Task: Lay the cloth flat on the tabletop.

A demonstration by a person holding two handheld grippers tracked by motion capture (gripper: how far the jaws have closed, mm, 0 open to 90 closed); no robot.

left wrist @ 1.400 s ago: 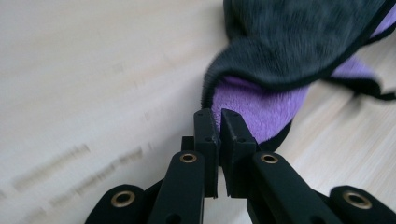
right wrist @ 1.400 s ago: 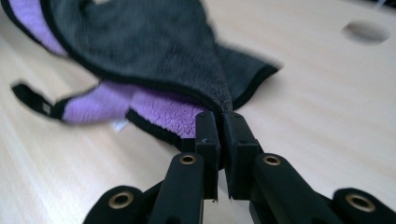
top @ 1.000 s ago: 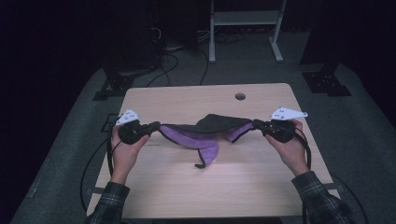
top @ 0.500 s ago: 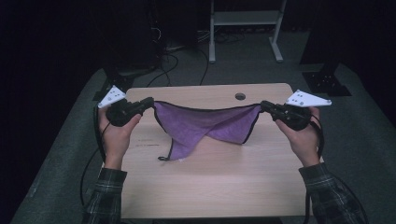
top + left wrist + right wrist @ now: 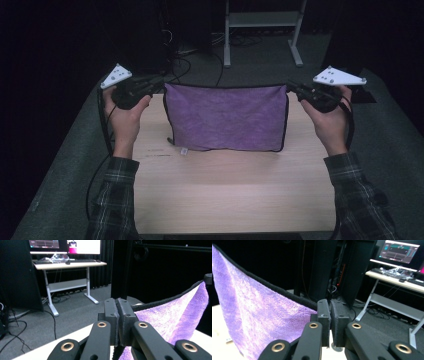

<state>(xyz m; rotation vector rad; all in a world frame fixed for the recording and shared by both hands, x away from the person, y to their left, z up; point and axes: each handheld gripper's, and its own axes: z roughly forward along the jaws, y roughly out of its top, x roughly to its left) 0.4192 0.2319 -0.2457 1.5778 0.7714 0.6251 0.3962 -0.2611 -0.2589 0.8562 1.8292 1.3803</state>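
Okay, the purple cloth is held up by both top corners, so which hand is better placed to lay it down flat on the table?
Neither clearly. The left gripper and right gripper each pinch a top corner of the cloth at about the same height, stretched taut above the table. Lowering both together looks best.

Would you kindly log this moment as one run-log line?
left gripper: shut on purple cloth corner | right gripper: shut on other corner | cloth: stretched flat, hanging above wooden table

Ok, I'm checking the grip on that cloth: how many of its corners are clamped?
2. The purple black-edged towel has its top left corner in the left claw and its top right corner in the right claw; both lower corners hang free.
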